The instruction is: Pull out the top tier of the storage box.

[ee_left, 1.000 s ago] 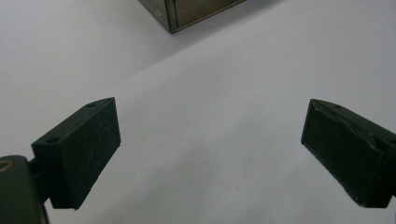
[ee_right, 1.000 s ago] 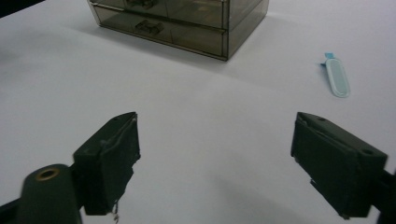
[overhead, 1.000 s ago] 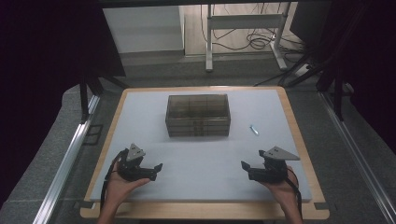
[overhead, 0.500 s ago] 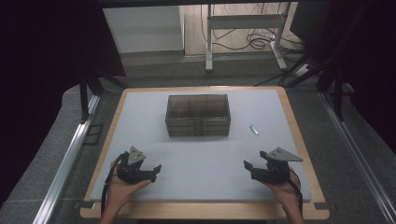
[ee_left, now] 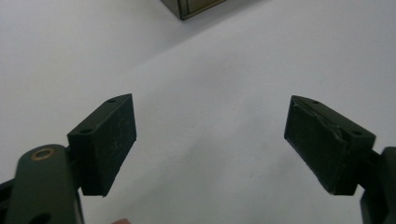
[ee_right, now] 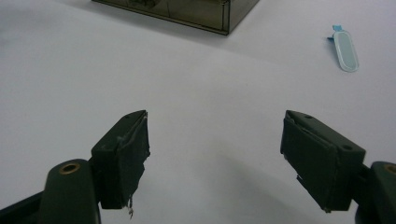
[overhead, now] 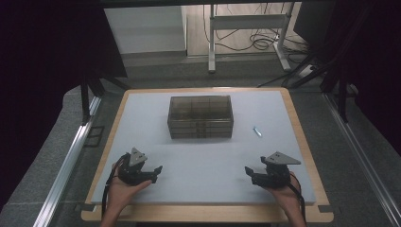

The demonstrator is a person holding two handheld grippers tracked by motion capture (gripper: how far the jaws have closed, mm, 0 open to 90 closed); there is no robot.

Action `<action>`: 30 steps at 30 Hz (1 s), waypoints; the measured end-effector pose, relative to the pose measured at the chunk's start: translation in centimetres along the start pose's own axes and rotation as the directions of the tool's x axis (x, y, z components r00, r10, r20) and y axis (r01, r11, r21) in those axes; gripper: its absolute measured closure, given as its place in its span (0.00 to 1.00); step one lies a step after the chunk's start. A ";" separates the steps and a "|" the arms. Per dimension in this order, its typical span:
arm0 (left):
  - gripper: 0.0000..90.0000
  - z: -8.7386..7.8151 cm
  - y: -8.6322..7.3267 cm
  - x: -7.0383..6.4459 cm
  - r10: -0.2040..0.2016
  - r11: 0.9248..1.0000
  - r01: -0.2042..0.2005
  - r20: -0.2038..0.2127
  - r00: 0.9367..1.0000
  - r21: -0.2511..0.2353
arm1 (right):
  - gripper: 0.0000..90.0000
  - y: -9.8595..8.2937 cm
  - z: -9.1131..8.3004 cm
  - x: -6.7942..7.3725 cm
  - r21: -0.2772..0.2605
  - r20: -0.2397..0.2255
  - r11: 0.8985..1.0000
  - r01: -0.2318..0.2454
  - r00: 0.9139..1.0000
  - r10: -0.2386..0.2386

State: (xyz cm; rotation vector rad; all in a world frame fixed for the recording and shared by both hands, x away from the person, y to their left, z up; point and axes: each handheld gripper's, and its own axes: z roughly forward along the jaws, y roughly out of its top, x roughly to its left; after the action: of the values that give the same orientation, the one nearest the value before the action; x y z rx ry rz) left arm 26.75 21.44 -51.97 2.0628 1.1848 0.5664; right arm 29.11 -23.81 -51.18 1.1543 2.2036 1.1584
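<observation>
- I am holding the left gripper (overhead: 153,171) at the near left of the surface (overhead: 208,156), jaws wide apart, nothing between them.
- I am holding the right gripper (overhead: 249,172) at the near right, jaws likewise spread and empty.
- The smoky compartment box (overhead: 200,117) is sitting at the far middle, well apart from both grippers.
- The small pale-blue piece (ee_right: 347,50) is lying flat, right of the box, apart from it.
- Risk: the piece is looking thin and low; my jaws may be sliding over it or flicking it away.
- Risk: a one-sided push may be skidding the box on the smooth surface.
</observation>
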 end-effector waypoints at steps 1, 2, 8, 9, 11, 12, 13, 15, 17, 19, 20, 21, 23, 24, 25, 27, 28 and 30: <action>0.21 0.0 -0.1 0.1 0.000 1.000 0.000 0.004 1.000 0.007 | 0.26 0.0 0.0 0.0 0.000 0.001 1.000 0.002 1.000 -0.002; 0.21 0.1 -0.1 0.2 -0.003 1.000 0.003 0.006 1.000 0.011 | 0.26 0.0 0.0 0.0 -0.001 0.000 1.000 0.002 1.000 -0.002; 0.22 -0.1 -0.2 0.3 0.003 1.000 -0.003 0.011 1.000 -0.012 | 0.26 0.0 -0.1 -0.1 -0.003 -0.003 1.000 0.000 1.000 0.000; 0.22 -0.1 -0.2 0.2 0.007 1.000 -0.007 0.005 1.000 -0.017 | 0.26 0.0 -0.1 -0.1 -0.003 -0.002 1.000 0.002 1.000 -0.002; 0.21 -0.2 -0.1 0.1 0.013 1.000 -0.013 0.005 1.000 -0.020 | 0.26 0.0 -0.1 -0.1 -0.005 -0.001 1.000 0.004 1.000 -0.004; 0.20 -0.2 -0.1 0.0 0.019 1.000 -0.019 0.007 1.000 -0.024 | 0.26 0.0 -0.1 -0.1 -0.008 -0.001 1.000 0.003 1.000 -0.003; 0.20 -0.2 -0.1 0.0 0.027 0.999 -0.026 0.007 1.000 -0.029 | 0.26 0.0 -0.1 -0.1 -0.008 -0.001 1.000 0.003 1.000 -0.003; 0.19 -0.2 0.0 -0.1 0.039 0.999 -0.039 0.011 0.999 -0.038 | 0.26 -0.1 -0.1 -0.1 -0.009 -0.002 1.000 0.002 1.000 -0.002; 0.18 -0.3 0.1 -0.2 0.054 0.997 -0.054 -0.001 0.999 -0.046 | 0.26 -0.1 -0.1 -0.1 -0.007 -0.011 1.000 -0.001 1.000 0.001; 0.18 -0.3 0.2 -0.3 0.061 0.997 -0.061 -0.007 0.998 -0.047 | 0.26 0.1 -0.1 0.1 -0.006 -0.024 1.000 -0.001 1.000 0.001; 0.18 -0.4 0.3 -0.4 0.061 0.997 -0.062 -0.010 0.998 -0.049 | 0.26 0.1 -0.1 0.1 -0.006 -0.024 1.000 -0.001 1.000 0.001; 0.19 -0.5 0.4 -0.4 0.063 0.997 -0.064 -0.015 0.998 -0.049 | 0.26 0.1 -0.1 0.1 -0.008 -0.027 1.000 0.001 1.000 -0.001; 0.20 -0.5 0.7 -0.5 0.067 0.996 -0.067 -0.013 0.998 -0.055 | 0.26 0.2 -0.1 0.1 -0.008 -0.037 1.000 0.001 0.999 -0.001; 0.21 -0.5 0.8 -0.7 0.079 0.995 -0.080 -0.016 0.997 -0.056 | 0.26 0.3 -0.1 0.0 -0.006 -0.040 1.000 0.001 0.999 -0.001; 0.21 -0.5 1.0 -0.8 0.095 0.994 -0.096 -0.017 0.995 -0.050 | 0.26 0.3 -0.1 0.0 -0.006 -0.040 1.000 0.001 0.999 -0.001; 0.22 -0.5 1.5 -1.0 0.133 0.990 -0.135 -0.040 0.990 -0.044 | 0.26 0.5 -0.1 -0.1 -0.009 -0.044 1.000 -0.003 0.999 0.002; 0.23 -0.5 1.7 -1.0 0.145 0.988 -0.147 -0.046 0.988 -0.044 | 0.26 0.5 -0.1 -0.1 -0.011 -0.043 1.000 -0.003 0.999 0.002; 0.24 -0.5 2.4 -1.0 0.170 0.984 -0.173 -0.058 0.984 -0.044 | 0.26 0.7 -0.2 0.0 -0.016 -0.041 1.000 -0.002 0.999 0.001</action>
State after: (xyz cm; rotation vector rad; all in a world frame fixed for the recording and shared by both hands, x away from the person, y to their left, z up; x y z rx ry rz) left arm 27.26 19.87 -49.85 2.1321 1.0181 0.7299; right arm 29.35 -23.70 -50.51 1.1359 2.2201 1.2080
